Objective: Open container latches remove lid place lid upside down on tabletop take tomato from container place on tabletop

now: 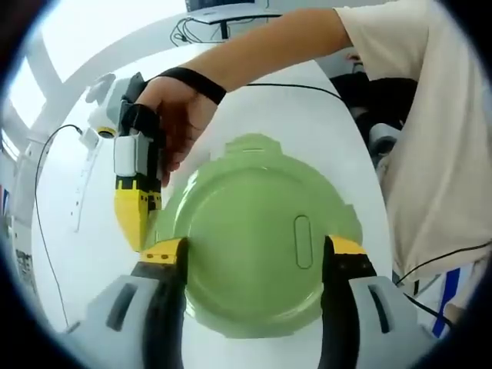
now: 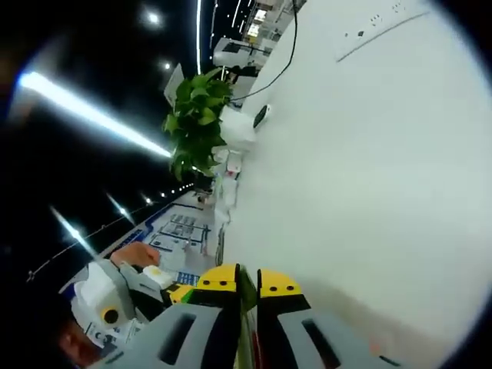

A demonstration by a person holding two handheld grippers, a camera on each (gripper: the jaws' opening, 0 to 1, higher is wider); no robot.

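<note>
Left gripper (image 1: 254, 254) spread wide around green lid (image 1: 246, 246), right gripper (image 2: 247, 280) nipping lid's edge, potted plant (image 2: 196, 119) on white tabletop (image 2: 369, 154)

the green lid (image 1: 254, 246) looks like smooth, slightly glossy plastic on a smooth, matt white tabletop (image 1: 92, 254).

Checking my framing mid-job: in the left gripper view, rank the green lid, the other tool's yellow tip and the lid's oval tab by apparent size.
1. Green lid
2. Yellow tip of the right tool
3. Oval tab, clearly smallest

All three sit at a similar distance, so the ranking is safe.
</note>
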